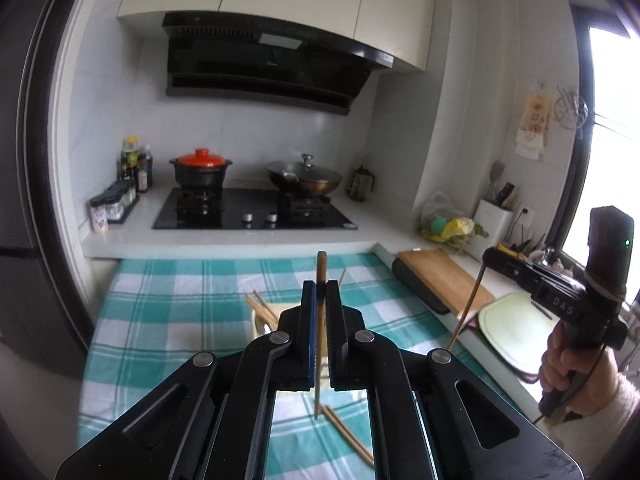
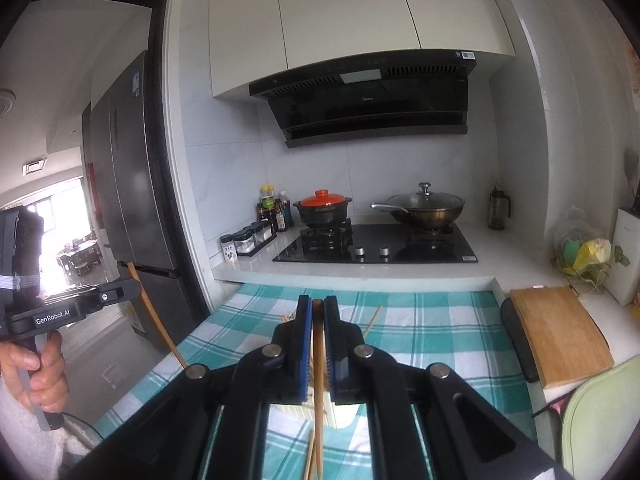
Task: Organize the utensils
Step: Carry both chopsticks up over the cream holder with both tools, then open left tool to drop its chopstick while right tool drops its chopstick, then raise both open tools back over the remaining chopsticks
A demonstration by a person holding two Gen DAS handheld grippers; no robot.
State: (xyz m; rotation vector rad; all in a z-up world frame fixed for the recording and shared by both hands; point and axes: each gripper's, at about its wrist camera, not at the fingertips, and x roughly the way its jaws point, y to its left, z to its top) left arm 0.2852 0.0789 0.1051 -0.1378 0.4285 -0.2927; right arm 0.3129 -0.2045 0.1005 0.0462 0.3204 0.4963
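My left gripper [image 1: 321,286] is shut on a wooden chopstick [image 1: 321,268], held upright above the teal checked cloth [image 1: 168,300]. My right gripper [image 2: 317,305] is shut on another wooden chopstick [image 2: 318,360]; it also shows in the left wrist view [image 1: 486,258] with its chopstick [image 1: 466,308] hanging down. The left gripper shows at the left of the right wrist view [image 2: 134,286] with its chopstick [image 2: 158,320]. A pale utensil holder [image 1: 264,320] with several chopsticks sits behind the left fingers. Loose chopsticks [image 1: 348,436] lie on the cloth below.
A wooden cutting board [image 2: 560,332] and a light green board [image 1: 516,328] lie on the right counter. Behind the cloth is a stove [image 1: 252,212] with an orange-lidded pot [image 1: 200,168] and a wok [image 1: 306,178]. Spice jars [image 1: 112,204] stand at left; a fridge [image 2: 132,168] stands at far left.
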